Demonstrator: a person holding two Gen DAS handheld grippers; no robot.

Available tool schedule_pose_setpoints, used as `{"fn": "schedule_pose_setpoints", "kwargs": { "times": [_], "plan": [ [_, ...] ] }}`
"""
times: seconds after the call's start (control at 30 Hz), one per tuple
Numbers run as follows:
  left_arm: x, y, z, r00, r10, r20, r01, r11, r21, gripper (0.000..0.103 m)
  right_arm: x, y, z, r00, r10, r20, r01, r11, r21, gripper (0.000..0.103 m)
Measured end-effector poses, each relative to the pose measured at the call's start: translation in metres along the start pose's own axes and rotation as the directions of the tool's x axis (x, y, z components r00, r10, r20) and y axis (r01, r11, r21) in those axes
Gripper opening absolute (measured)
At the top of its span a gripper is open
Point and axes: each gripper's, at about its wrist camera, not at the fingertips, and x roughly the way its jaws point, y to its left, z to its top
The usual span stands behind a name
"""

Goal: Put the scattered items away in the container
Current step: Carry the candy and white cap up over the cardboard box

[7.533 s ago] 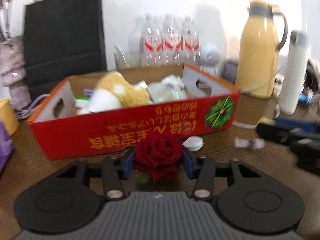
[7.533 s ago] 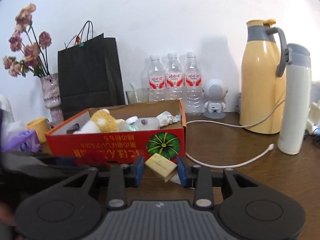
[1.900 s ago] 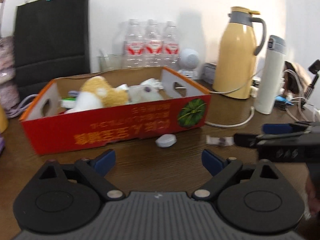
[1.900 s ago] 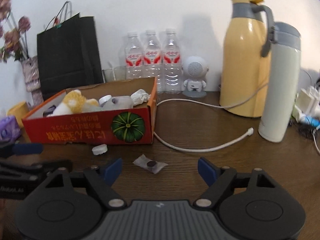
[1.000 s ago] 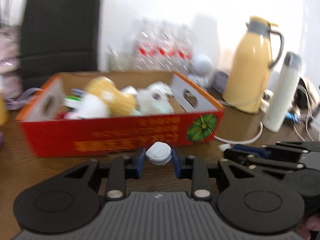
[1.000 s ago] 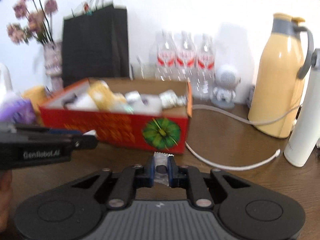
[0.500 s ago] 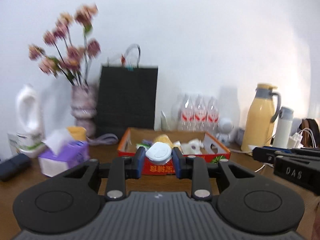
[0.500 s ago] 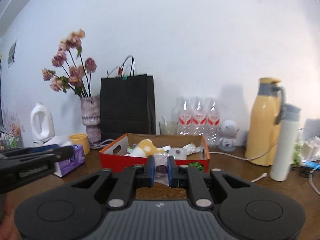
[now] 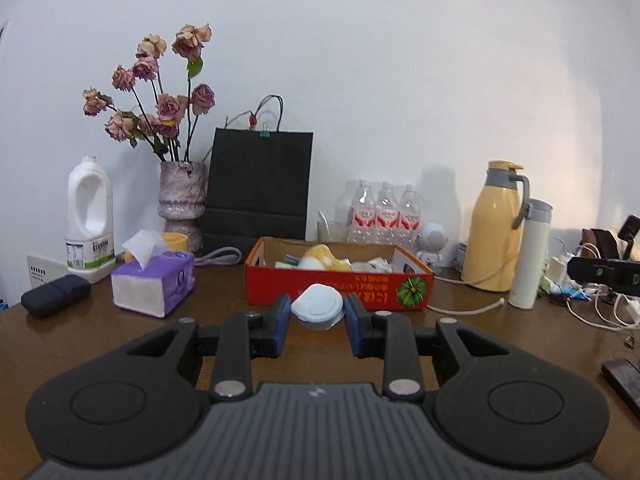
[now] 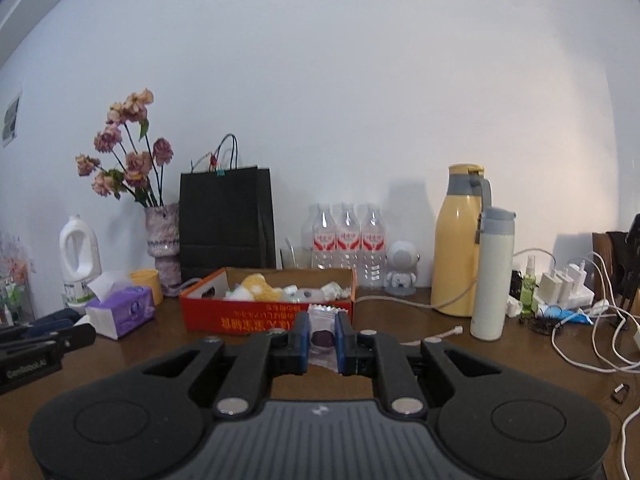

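White cap (image 9: 318,306) sits mid-frame, pinched in the left hand-held gripper (image 9: 316,316), in front of the red box (image 9: 340,290) on the counter (image 9: 100,332). Right hand-held gripper (image 10: 322,338) is clamped on a candy packet (image 10: 322,330), box (image 10: 264,318) just behind.

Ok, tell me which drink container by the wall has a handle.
The yellow jug: its grey handle curves off the lid. The white flask and the three water bottles have none.
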Motion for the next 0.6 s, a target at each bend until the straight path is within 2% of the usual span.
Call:
{"fn": "schedule_pose_setpoints", "kwargs": {
  "times": [0.17, 0.27, 0.37, 0.43, 0.5, 0.57, 0.6],
  "plan": [
    [0.022, 0.005, 0.019, 0.999, 0.021, 0.033, -0.021, 1.000, 0.001, 0.030, 0.026, 0.001, 0.015, 0.999, 0.032, 0.013, -0.032, 0.999, 0.009, 0.012],
    [0.056, 0.009, 0.042, 0.998, 0.008, 0.060, -0.009, 1.000, 0.008, 0.030, 0.062, 0.002, 0.031, 0.998, 0.059, 0.016, -0.059, 0.998, 0.013, 0.012],
    [0.116, 0.008, 0.072, 0.998, -0.045, 0.035, 0.044, 0.998, 0.045, 0.030, 0.121, 0.002, 0.057, 0.994, 0.101, 0.045, -0.102, 0.995, 0.013, 0.012],
    [0.165, 0.010, 0.094, 0.997, -0.063, 0.034, 0.062, 0.997, 0.037, 0.030, 0.169, 0.004, 0.075, 0.994, 0.095, 0.056, -0.094, 0.995, -0.017, 0.012],
    [0.215, 0.007, 0.112, 0.998, -0.023, 0.059, 0.019, 0.998, 0.065, 0.030, 0.217, 0.007, 0.094, 0.993, 0.084, 0.079, -0.082, 0.996, -0.032, 0.012],
    [0.263, 0.002, 0.126, 0.996, 0.036, 0.086, -0.043, 0.996, 0.079, 0.030, 0.267, 0.008, 0.115, 0.991, 0.107, 0.087, -0.104, 0.994, -0.033, 0.012],
    [0.291, -0.001, 0.132, 0.996, 0.068, 0.055, -0.073, 0.994, 0.082, 0.030, 0.289, 0.010, 0.125, 0.992, 0.098, 0.082, -0.095, 0.995, -0.043, 0.012]
  ]
}}
